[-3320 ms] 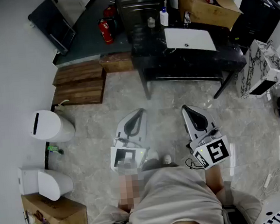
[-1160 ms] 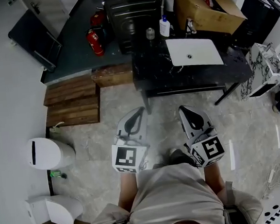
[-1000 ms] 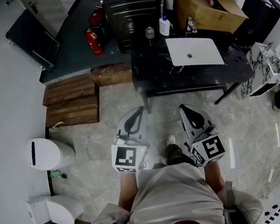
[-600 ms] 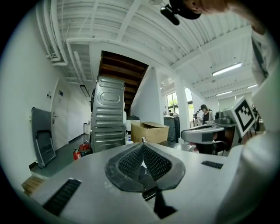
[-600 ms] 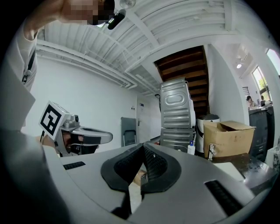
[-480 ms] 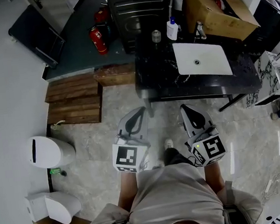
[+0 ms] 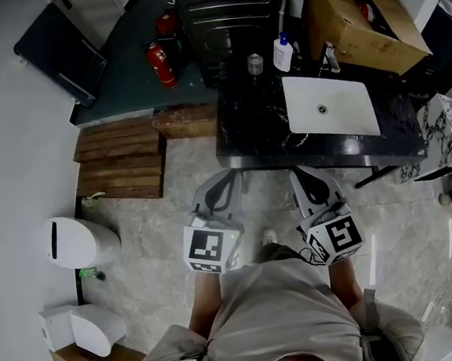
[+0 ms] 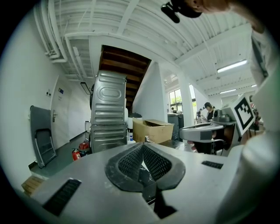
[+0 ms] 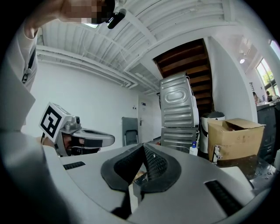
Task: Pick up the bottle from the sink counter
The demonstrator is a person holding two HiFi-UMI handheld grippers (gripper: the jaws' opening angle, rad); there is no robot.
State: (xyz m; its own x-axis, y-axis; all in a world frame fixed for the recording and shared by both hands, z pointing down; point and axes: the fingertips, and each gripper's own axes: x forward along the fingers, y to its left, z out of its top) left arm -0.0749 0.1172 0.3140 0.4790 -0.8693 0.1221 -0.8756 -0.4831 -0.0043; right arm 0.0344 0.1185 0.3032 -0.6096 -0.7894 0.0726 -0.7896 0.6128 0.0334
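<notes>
**Both claws closed and empty, short of the sink; bottle at its far left corner**

Nearest, on the near side of the sink [image 7: 331, 110]: left gripper [image 7: 228, 177] and right gripper [image 7: 299, 175], side by side above the pale stone floor [image 7: 181, 211], pointing toward it. Each pressed fully together, pads meeting at the tips, nothing caught between them. Tips lying over the near edge of the black counter [image 7: 251, 126] that surrounds the sink, as seen from the head view.

Left of the sink, off the counter: wooden steps [image 7: 121, 155].

Past the sink's far edge: faucet [image 7: 329, 55] standing just behind it. Bottle [image 7: 282, 53], white with a blue cap, upright on the counter just beyond the sink's far left corner, untouched and well apart from both grippers. Small jar [image 7: 255, 63] a little further left of the bottle.

Farther still: cardboard box [image 7: 361, 16], open-topped, right behind the sink. Stacked metal appliance [image 7: 227, 14] behind and to the sink's left. Red fire extinguishers [image 7: 161, 62] left again, on the dark floor.
</notes>
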